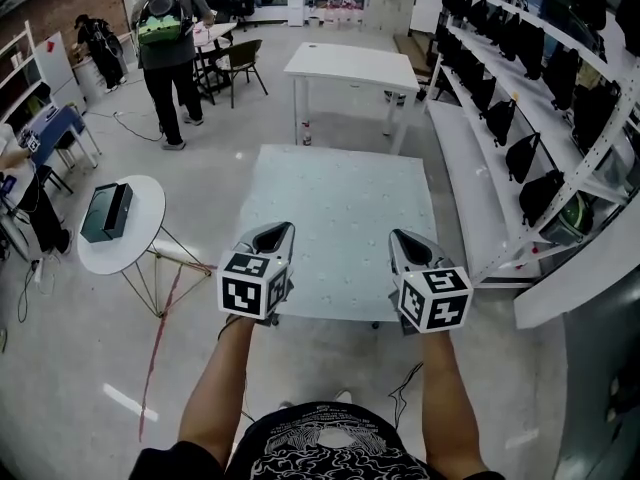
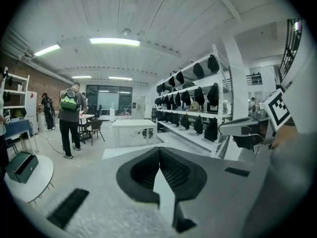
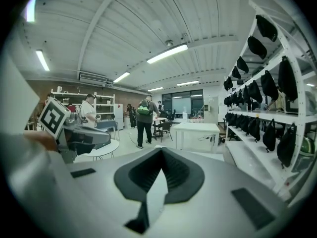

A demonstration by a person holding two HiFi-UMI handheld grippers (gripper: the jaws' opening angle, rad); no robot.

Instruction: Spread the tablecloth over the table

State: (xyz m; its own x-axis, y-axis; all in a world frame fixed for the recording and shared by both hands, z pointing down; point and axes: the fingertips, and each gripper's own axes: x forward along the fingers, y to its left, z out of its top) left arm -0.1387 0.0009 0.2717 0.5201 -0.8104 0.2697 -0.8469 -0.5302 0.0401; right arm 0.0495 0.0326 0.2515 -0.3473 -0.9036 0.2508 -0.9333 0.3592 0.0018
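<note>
A pale tablecloth (image 1: 340,203) lies flat over the square table and reaches its near edge. My left gripper (image 1: 284,228) hovers over the near left part of the cloth, jaws shut. Over the near right part, level with it, my right gripper (image 1: 398,236) is shut too. In the left gripper view the left gripper (image 2: 159,148) has its black pads closed together, with a pale sliver showing low between the jaws. The right gripper (image 3: 161,149) looks the same in its own view. I cannot tell whether cloth is pinched in either.
A round white side table (image 1: 140,243) carrying a dark box (image 1: 105,211) stands to the left. A white table (image 1: 350,68) stands beyond. Shelving (image 1: 530,118) with black bags runs along the right. A person with a green backpack (image 1: 170,38) stands at the back left.
</note>
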